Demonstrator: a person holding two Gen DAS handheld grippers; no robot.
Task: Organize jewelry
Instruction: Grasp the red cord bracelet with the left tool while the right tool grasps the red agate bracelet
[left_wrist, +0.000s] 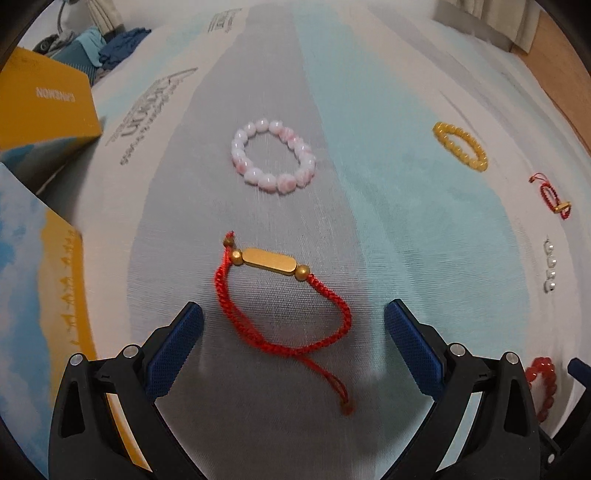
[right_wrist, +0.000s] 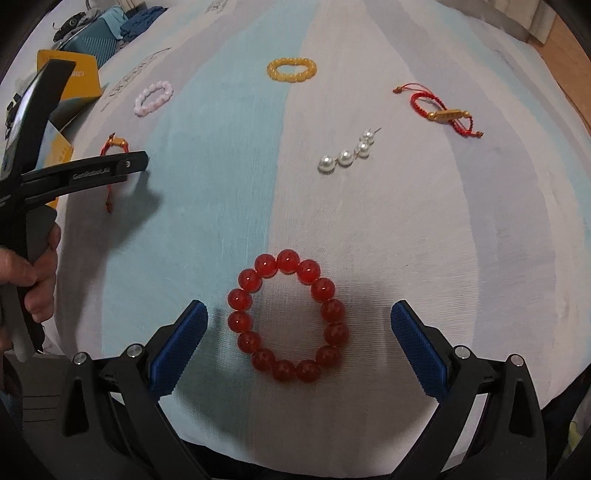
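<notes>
both grippers hang with jaws apart over the sheet (right_wrist: 443, 229): the right gripper (right_wrist: 299, 317) around the red beads (right_wrist: 288, 315), the left gripper (left_wrist: 293, 317) around a red cord bracelet (left_wrist: 280, 295). farther off lie pearls (right_wrist: 347, 153), pink beads (left_wrist: 273, 155) and yellow beads (right_wrist: 291, 69).

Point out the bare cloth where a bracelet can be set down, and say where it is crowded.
Free: the wide strip between the red bead bracelet and the yellow bead bracelet, left of the pearls; also the right side below the far red cord bracelet. Crowded: the left edge, with boxes, the pink bracelet and the left tool over its cord bracelet.
</notes>
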